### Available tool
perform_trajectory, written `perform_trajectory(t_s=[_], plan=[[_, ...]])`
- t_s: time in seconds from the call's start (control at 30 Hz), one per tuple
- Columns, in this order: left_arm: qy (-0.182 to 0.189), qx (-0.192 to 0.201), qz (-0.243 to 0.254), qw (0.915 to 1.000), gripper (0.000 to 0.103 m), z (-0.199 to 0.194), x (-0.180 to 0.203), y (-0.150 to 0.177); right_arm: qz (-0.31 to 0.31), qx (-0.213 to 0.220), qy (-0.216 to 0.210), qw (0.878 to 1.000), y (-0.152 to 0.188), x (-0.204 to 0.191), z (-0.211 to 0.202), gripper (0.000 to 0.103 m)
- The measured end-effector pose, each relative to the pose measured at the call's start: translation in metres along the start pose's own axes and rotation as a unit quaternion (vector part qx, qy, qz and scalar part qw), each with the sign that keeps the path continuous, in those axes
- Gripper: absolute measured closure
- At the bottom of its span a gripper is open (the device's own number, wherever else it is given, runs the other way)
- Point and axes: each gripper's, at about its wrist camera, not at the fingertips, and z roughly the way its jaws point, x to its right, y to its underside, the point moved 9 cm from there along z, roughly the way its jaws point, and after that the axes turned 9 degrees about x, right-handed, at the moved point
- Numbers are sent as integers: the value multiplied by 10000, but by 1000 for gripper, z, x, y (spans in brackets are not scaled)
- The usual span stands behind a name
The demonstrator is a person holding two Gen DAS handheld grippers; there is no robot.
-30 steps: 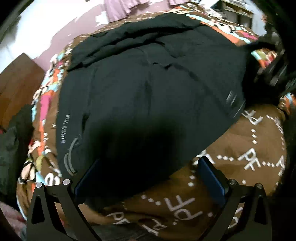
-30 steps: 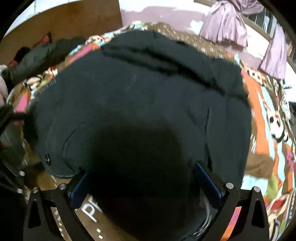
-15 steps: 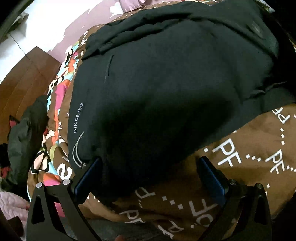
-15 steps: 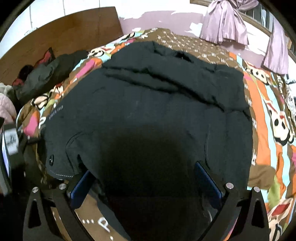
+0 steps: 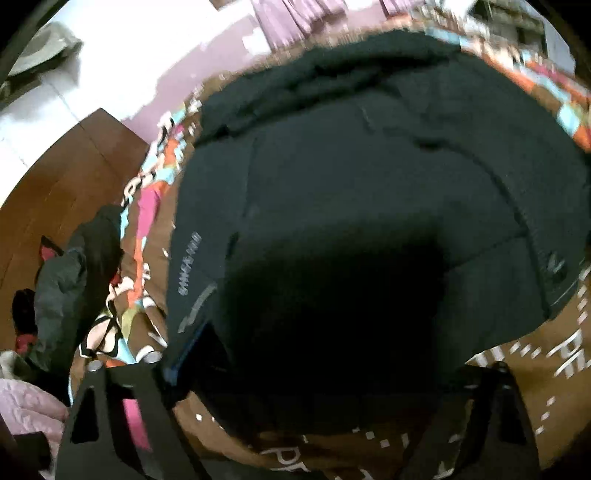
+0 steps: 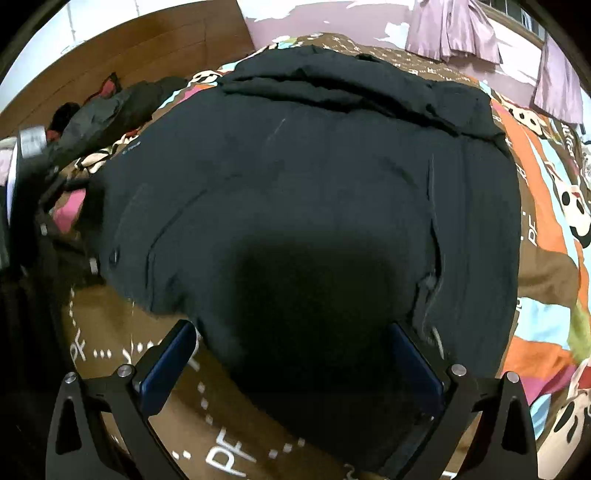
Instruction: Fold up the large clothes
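At the far left, a wooden headboard (image 6: 140,55) with a smooth brown grain curves behind the bed. Against it lies a crumpled heap of dark clothes (image 6: 107,110) with red patches, and the left wrist view shows a soft pink quilted fabric (image 5: 33,410) at its lower left corner.

The left claw (image 5: 321,365) sits at the near left corner of the black garment (image 6: 295,184). Its jaws are closing, with the garment's hem between them; the blue left pad (image 5: 186,350) lies against the cloth edge, while the right finger is lost in blur and shadow, so a firm grip cannot be told.

The black garment lies spread flat over the middle of the bed, matte and thick, with stitched seams, a small round snap (image 6: 114,256) near its left hem and white lettering (image 5: 188,264) along one side. Its far end is bunched in folds.

The right claw (image 6: 291,363) stands released, its blue pads wide apart over the garment's near hem.

Beneath lies a bedspread (image 6: 546,229), brown with white letters, and bright orange, blue and pink cartoon patches to the right. Mauve curtains (image 6: 454,29) hang beyond.
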Motion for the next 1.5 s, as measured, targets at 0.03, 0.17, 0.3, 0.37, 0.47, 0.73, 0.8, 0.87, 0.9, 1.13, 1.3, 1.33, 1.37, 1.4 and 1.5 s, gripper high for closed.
perform_trajectory(t_s=[0.03,0.17,0.3,0.37,0.47,0.73,0.8,0.87,0.9,1.13,1.3,1.33,1.37,1.4,1.5], plan=[[-61,168,-129,9998,43,-5,-7,-7,-84,43,58,9999,2,0,-1,0],[32,616,-241,9978,44,-17,-22,-30,-368,209,383,9984,4,2,-4,0],[40,693,-11,9976,46,-19,-21,-46,-533,434,165,9975,2,-12,-13,0],[154,715,-24,9973,46,-19,-23,-58,-812,463,224,9954,3,-22,-13,0],[316,772,-32,9965,46,-21,-24,-72,-1208,320,739,9894,7,-22,1,0],[479,918,26,9946,46,-29,-26,-103,-279,563,2082,9761,-33,49,-2,0],[485,918,18,9946,46,-29,-31,-105,-23,815,2060,9751,-53,63,-16,0],[524,932,-41,9943,46,-30,-34,-104,98,1173,2037,9719,-77,71,-34,0],[555,945,-92,9939,46,-30,-36,-103,135,1305,1992,9711,-86,73,-41,1],[1524,1096,-706,9797,45,-51,-49,-90,140,1626,1446,9760,-156,62,-50,49],[1795,1211,-633,9742,36,-70,-47,-80,264,1619,1381,9767,-173,64,-42,49],[1776,1173,-578,9754,36,-71,-44,-79,276,1612,1386,9767,-174,65,-42,49],[1713,1120,-491,9776,36,-69,-40,-77,279,1618,1388,9766,-171,60,-42,49],[1672,1065,-401,9793,36,-67,-35,-75,274,1608,1373,9770,-171,61,-42,49],[1564,864,-315,9834,36,-57,-24,-67,136,1531,1404,9781,-166,63,-42,49]])
